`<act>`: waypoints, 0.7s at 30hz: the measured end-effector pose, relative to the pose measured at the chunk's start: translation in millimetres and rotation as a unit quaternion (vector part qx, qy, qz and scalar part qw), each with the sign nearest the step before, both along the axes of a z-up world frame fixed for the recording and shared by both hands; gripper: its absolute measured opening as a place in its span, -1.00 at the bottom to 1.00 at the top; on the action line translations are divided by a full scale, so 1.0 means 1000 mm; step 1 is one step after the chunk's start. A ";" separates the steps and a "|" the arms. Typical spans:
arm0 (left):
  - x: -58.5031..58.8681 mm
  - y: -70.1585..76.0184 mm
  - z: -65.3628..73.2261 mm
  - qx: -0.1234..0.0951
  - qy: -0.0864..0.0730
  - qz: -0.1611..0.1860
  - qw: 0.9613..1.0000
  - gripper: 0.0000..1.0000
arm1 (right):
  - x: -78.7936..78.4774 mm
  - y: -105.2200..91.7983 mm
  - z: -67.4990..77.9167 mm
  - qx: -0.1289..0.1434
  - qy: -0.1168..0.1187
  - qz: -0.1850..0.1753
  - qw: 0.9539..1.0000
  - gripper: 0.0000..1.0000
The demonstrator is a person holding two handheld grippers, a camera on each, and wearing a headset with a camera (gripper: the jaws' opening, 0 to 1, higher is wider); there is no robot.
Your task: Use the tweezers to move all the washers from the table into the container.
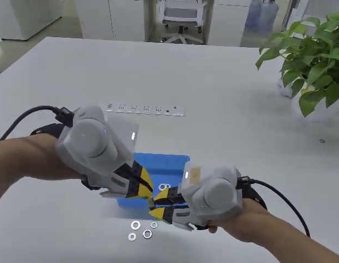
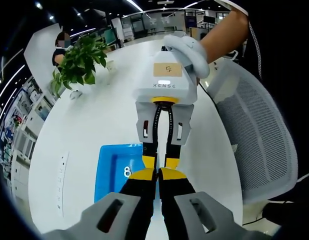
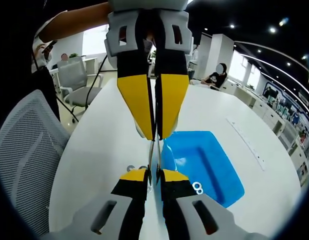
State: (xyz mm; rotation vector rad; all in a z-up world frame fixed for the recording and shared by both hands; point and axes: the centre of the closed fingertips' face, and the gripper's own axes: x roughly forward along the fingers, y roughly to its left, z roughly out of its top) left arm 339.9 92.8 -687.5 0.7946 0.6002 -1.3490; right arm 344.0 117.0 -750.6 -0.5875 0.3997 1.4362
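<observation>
Left gripper [image 2: 158, 174], right gripper [image 3: 153, 175] tip to tip, lower centre of head view. Both sets of fingers pinch tweezers [image 3: 152, 157]. Washers [image 1: 135, 225] on tabletop [image 1: 213, 87] just below blue container [image 1: 175, 162], some inside.

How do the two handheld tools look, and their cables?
Both the left tool and right tool have rounded light-grey housings and black jaws with yellow tips. The right one carries a tan label and XENSE lettering. A black cable leaves each. No sleeves.

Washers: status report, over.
Left gripper and right gripper shut, tip to tip by container. Tweezers in right fingers. Four washers on table.
</observation>
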 end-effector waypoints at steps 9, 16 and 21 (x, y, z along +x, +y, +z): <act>-0.004 -0.001 -0.013 0.003 0.006 0.002 1.000 -0.89 | -0.005 -0.002 -0.013 -0.006 0.009 0.004 1.000 -0.77; -0.007 -0.001 -0.019 0.006 0.011 0.003 1.000 -0.89 | -0.009 -0.002 -0.020 -0.010 0.017 0.006 1.000 -0.77; -0.009 -0.001 -0.025 0.008 0.014 0.005 1.000 -0.89 | -0.010 -0.003 -0.025 -0.013 0.019 0.007 1.000 -0.77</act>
